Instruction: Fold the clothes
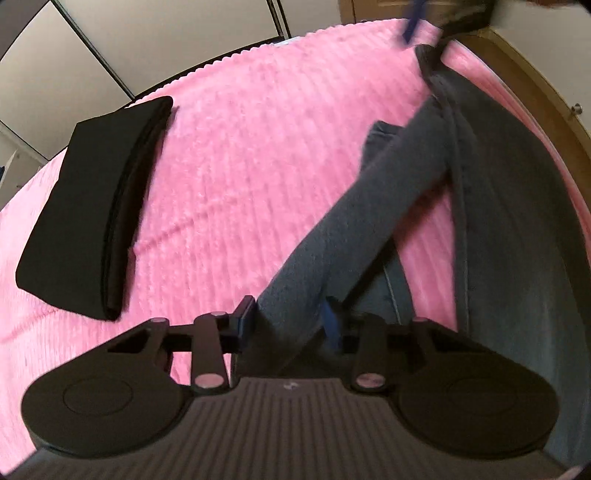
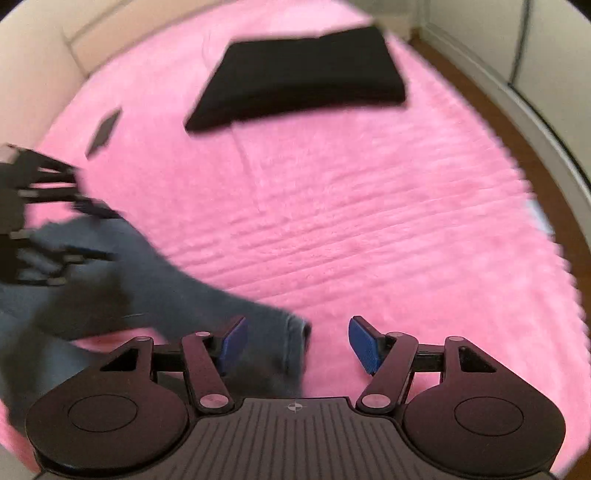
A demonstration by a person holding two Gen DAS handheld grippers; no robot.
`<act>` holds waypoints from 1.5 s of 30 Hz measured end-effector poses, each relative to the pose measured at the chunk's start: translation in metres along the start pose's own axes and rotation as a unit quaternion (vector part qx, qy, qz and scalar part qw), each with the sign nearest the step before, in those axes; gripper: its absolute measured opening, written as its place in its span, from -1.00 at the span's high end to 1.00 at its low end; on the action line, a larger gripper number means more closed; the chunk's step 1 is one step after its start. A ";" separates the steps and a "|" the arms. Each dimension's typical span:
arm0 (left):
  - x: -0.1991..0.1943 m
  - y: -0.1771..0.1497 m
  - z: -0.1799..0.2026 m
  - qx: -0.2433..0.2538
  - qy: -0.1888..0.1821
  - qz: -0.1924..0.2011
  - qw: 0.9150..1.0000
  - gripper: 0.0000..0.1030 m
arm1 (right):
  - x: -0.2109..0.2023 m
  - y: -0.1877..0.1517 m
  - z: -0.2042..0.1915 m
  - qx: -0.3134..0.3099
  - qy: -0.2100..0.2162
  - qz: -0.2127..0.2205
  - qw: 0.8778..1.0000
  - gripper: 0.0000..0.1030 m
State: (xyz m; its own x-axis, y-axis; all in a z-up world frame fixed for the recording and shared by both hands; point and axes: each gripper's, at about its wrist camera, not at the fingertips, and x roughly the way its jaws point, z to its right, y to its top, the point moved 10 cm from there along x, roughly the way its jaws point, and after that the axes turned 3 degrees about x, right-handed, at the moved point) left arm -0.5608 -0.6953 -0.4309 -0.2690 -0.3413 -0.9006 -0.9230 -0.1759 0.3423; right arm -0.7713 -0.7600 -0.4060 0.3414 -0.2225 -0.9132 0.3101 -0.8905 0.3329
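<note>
A grey garment (image 1: pixel 369 236) lies across the pink bed cover (image 1: pixel 258 166), lifted in folds. My left gripper (image 1: pixel 290 325) has the grey cloth between its blue pads, which stand fairly wide apart. In the right wrist view my right gripper (image 2: pixel 295 343) is open, its blue pads (image 2: pixel 364 345) apart, with the hem of the grey garment (image 2: pixel 184 295) lying between them, not clamped. The left gripper (image 2: pixel 44 221) shows blurred at the left edge of that view. The right gripper (image 1: pixel 424 22) shows at the top of the left wrist view.
A folded black garment (image 1: pixel 96 206) lies on the cover to the left; it also shows in the right wrist view (image 2: pixel 303 77). A small dark flat object (image 2: pixel 103 131) lies near the cover's far edge. Wooden floor (image 2: pixel 498 122) and walls border the bed.
</note>
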 end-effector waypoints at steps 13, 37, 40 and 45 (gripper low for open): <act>-0.043 -0.016 -0.018 -0.111 0.075 0.038 0.990 0.19 | -0.072 0.107 0.033 -0.093 -0.132 0.106 0.981 0.73; -0.068 -0.080 0.119 -0.192 0.001 -0.031 0.981 -0.07 | -0.110 -0.092 0.120 0.132 -0.158 0.073 0.976 -0.24; -0.062 -0.066 0.130 -0.164 -0.006 -0.023 0.986 -0.07 | -0.107 -0.102 0.120 0.124 -0.148 0.064 0.979 -0.24; -0.049 -0.040 0.130 -0.155 -0.022 -0.005 0.988 -0.07 | -0.085 -0.124 0.108 0.086 -0.115 0.032 0.989 -0.24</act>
State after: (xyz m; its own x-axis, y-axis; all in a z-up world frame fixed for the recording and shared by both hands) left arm -0.5459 -0.5518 -0.4351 -0.2785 -0.2985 -0.9129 -0.7986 -0.4560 0.3928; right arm -0.9348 -0.6739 -0.3950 0.1388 -0.3469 -0.9276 0.1321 -0.9218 0.3645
